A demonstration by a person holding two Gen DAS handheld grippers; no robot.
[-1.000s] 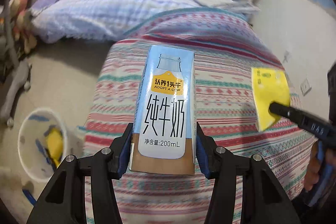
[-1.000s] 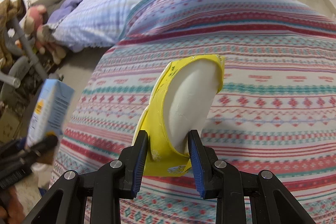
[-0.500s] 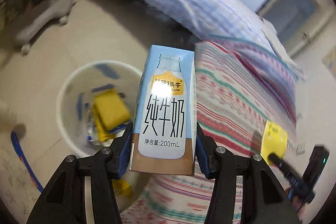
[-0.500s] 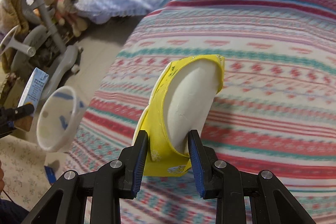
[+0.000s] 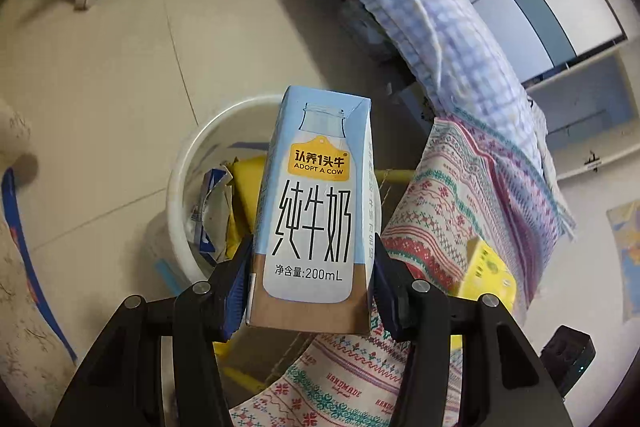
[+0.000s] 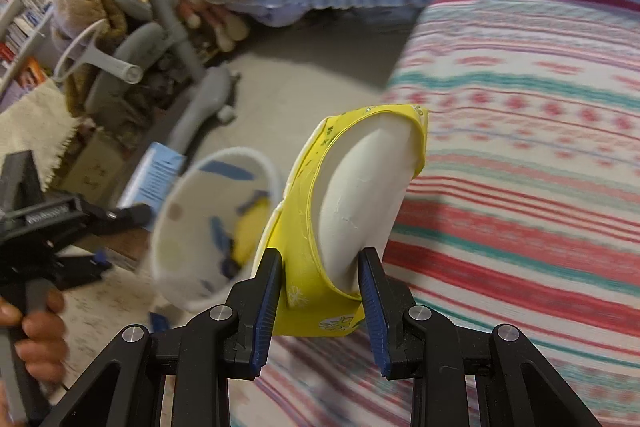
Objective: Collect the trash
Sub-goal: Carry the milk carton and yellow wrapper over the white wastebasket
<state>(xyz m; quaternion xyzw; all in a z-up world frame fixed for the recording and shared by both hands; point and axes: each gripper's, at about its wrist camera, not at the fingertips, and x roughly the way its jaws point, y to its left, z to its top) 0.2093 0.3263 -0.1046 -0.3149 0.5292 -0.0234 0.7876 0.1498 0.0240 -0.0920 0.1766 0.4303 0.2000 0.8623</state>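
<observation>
Holding 2 items of trash, both in transit to 1 bin.

Item 1: milk carton (image 5: 316, 211), upright, clamped low between the pads of the left gripper (image 5: 312, 291). White bin (image 5: 180, 187) lies behind it, from 9 to 12 o'clock of the carton, already holding scraps.

Item 2: yellow cup (image 6: 352, 223), squashed, pinched at its base by the right gripper (image 6: 320, 303). Bin (image 6: 168, 227) sits at 9 o'clock of it, beside the striped bedspread (image 6: 520, 147).

Risks: carton released off-centre may strike the rim and fall to the floor (image 5: 100, 67); the low grip may let it tip; the 2 grippers may collide over the opening.
</observation>
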